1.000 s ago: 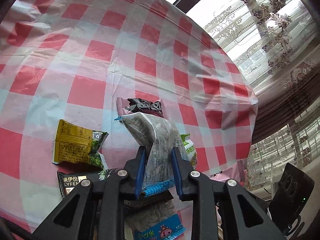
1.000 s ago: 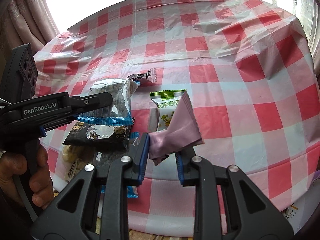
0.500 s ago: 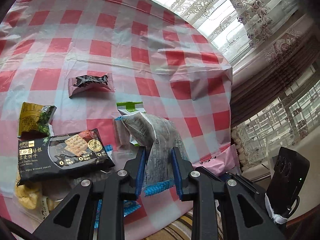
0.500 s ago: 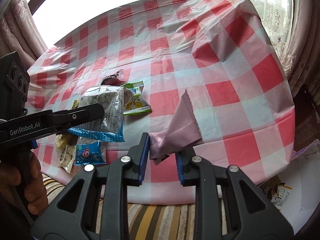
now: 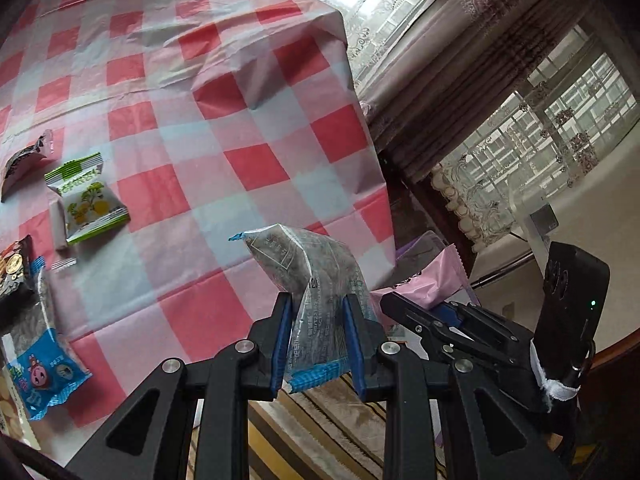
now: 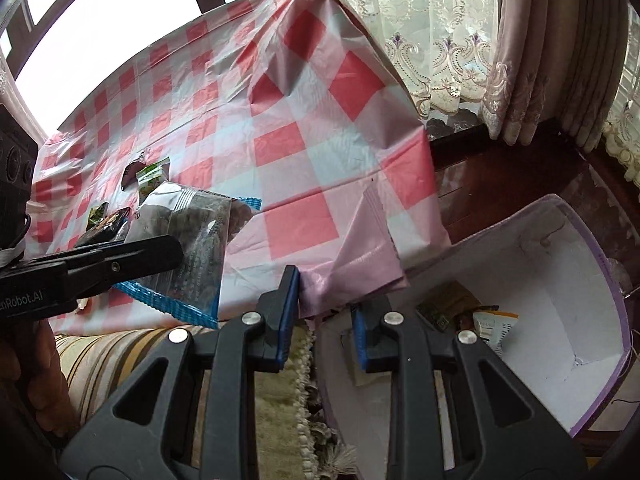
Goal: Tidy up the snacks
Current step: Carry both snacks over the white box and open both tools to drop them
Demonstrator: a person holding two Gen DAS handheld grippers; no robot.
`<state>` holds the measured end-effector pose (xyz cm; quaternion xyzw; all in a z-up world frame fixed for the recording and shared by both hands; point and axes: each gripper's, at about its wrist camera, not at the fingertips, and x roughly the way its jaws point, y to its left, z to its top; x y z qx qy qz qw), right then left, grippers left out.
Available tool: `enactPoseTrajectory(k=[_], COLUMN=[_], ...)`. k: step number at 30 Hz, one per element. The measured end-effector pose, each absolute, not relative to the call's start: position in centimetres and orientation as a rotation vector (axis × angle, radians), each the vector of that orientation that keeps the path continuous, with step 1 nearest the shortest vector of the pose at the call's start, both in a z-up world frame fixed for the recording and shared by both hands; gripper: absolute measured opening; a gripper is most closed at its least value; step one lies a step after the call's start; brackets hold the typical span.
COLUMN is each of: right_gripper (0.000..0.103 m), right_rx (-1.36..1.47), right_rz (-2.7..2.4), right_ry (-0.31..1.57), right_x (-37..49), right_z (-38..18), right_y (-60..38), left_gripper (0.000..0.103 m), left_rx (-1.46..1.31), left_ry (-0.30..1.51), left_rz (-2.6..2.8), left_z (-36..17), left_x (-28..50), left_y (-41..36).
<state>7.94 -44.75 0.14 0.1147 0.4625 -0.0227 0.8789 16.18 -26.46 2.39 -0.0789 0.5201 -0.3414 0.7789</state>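
Observation:
My left gripper (image 5: pixel 316 312) is shut on a clear snack bag with a blue edge (image 5: pixel 316 276), held in the air past the table's near right edge; the bag also shows in the right wrist view (image 6: pixel 192 240). My right gripper (image 6: pixel 326 300) is shut on a pink snack packet (image 6: pixel 364 256), held over the rim of a white box with a purple edge (image 6: pixel 592 264) that stands on the floor beside the table. A few packets lie inside the box (image 6: pixel 488 320). The pink packet shows in the left wrist view (image 5: pixel 424 280).
The table has a red-and-white checked cloth (image 5: pixel 224 128). On it lie a green-and-white packet (image 5: pixel 86 196), a dark-and-pink packet (image 5: pixel 24 160) and a blue cartoon packet (image 5: pixel 44 372) at the left. Curtains (image 6: pixel 532 40) hang at the right. A striped cushion (image 6: pixel 120 356) lies below.
Both grippers have swung right, off the table's near right corner, carrying their packets. The white box has come into the right wrist view.

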Motion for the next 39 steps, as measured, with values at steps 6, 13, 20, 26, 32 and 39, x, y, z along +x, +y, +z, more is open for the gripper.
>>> enactPoseTrajectory(k=[6, 13, 20, 26, 32, 39], right_gripper=[0.028, 0.028, 0.028, 0.031, 0.04, 0.045], right_rx=[0.28, 0.331, 0.376, 0.398, 0.39, 0.388], right_rz=[-0.13, -0.204, -0.261, -0.293, -0.318, -0.32], right_ry=[0.989, 1.021, 1.058, 1.106, 1.133, 1.123], right_x=[5.0, 1.4, -1.7, -3.4, -4.2, -3.6], right_z=[-1.5, -3.5, -5.4, -6.8, -7.0, -6.2], right_y=[-49.0, -52.8, -55.1, -56.2, -56.5, -56.1], left_gripper=[0.027, 0.027, 0.027, 0.028, 0.045, 0.047], left_rx=[-0.056, 0.107, 0.259, 0.37, 0.395, 0.326], left_ry=[1.193, 1.317, 1.409, 1.474, 1.511, 1.499], left_rz=[-0.847, -0.968, -1.054, -1.091, -1.124, -1.112], left_z=[1.6, -0.2, -1.8, -3.3, -3.9, -3.4], left_x=[13.8, 10.6, 7.3, 4.9, 3.9, 4.3], left_y=[-32.1, -37.8, -42.1, -44.0, -44.8, -44.1])
